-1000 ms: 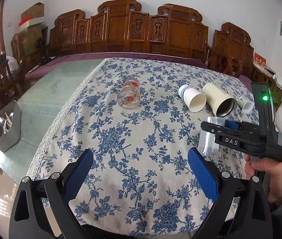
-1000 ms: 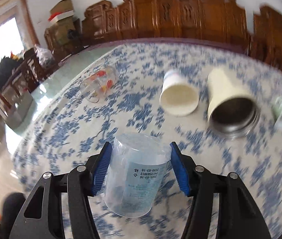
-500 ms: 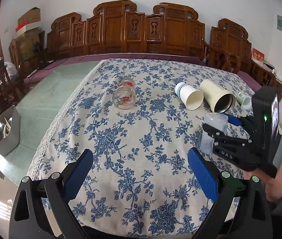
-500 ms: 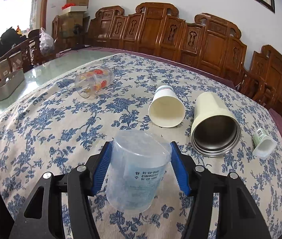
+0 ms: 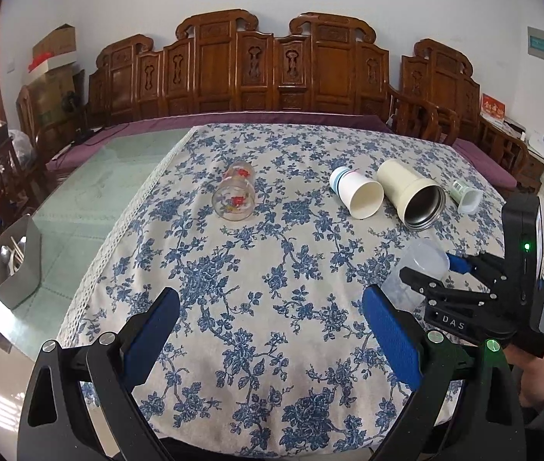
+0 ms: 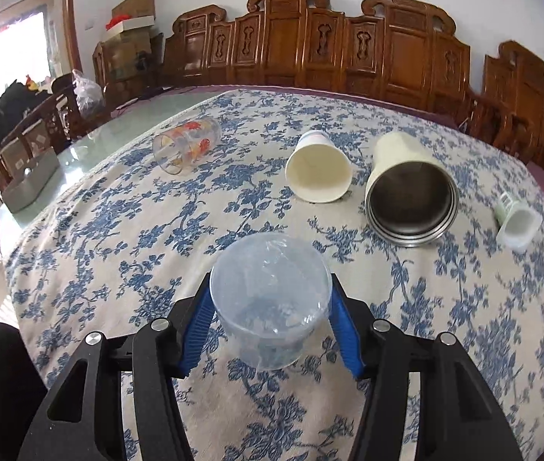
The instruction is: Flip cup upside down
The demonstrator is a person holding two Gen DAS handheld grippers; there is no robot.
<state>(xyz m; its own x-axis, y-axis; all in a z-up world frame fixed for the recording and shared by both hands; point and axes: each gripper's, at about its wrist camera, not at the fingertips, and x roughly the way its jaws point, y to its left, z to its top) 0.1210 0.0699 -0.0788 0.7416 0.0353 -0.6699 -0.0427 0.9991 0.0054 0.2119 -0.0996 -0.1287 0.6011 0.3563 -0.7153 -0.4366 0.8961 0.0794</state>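
Note:
My right gripper (image 6: 270, 330) is shut on a clear plastic cup (image 6: 270, 299), held between its blue pads (image 6: 199, 330) just above the flowered tablecloth. The cup's flat end faces the camera, tilted. In the left wrist view the same cup (image 5: 416, 272) and right gripper (image 5: 437, 272) are at the right. My left gripper (image 5: 268, 330) is open and empty over the near part of the cloth.
On the cloth lie a printed glass (image 6: 185, 144), a paper cup (image 6: 318, 173), a cream steel-lined tumbler (image 6: 410, 196) and a small white bottle (image 6: 516, 219), all on their sides. A grey cutlery holder (image 5: 16, 265) stands at the left on the glass tabletop. Wooden chairs line the far side.
The right gripper has turned and tipped the clear cup, so its flat end now faces the camera more squarely. The left gripper has stayed open in place.

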